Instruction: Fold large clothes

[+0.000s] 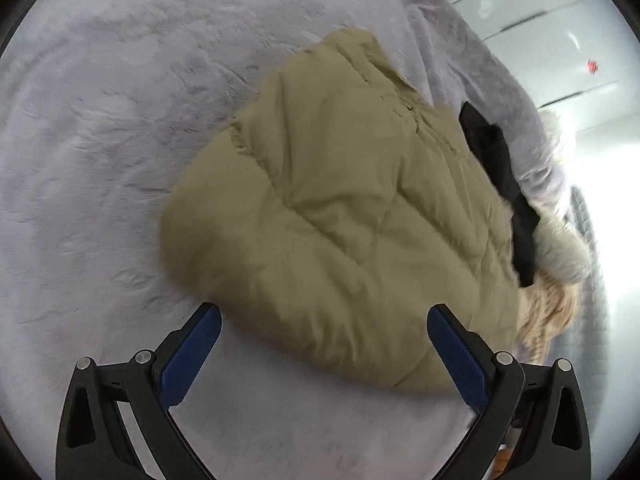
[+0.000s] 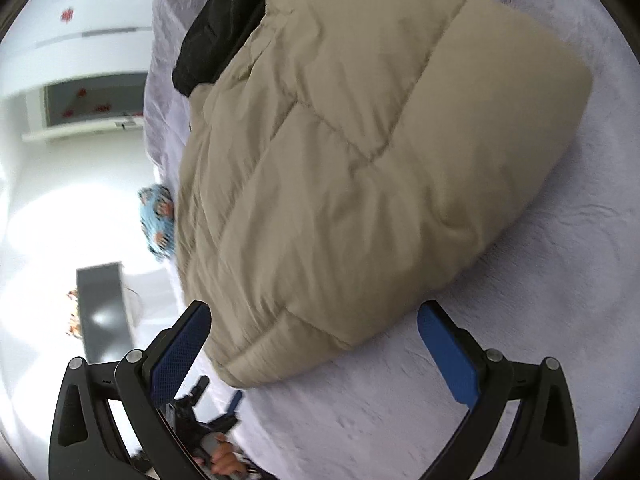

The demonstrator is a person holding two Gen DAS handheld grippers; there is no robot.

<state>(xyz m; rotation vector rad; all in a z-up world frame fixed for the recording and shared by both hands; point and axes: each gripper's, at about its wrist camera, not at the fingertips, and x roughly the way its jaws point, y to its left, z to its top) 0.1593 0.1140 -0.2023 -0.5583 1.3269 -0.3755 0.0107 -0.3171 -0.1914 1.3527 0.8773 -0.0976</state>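
A beige puffer jacket lies folded into a thick bundle on a pale lilac plush blanket. My left gripper hovers over the bundle's near edge, open, with its blue pads wide apart and gripping nothing. In the right wrist view the same jacket fills the middle. My right gripper stands open above its near corner, and its pads touch nothing. The left gripper also shows low in that view, with a hand on it.
A black garment lies against the jacket's far side, also seen in the right wrist view. Cream knitted and fluffy clothes sit by the blanket's edge. A blue patterned item lies at the bed's edge, and white floor lies beyond.
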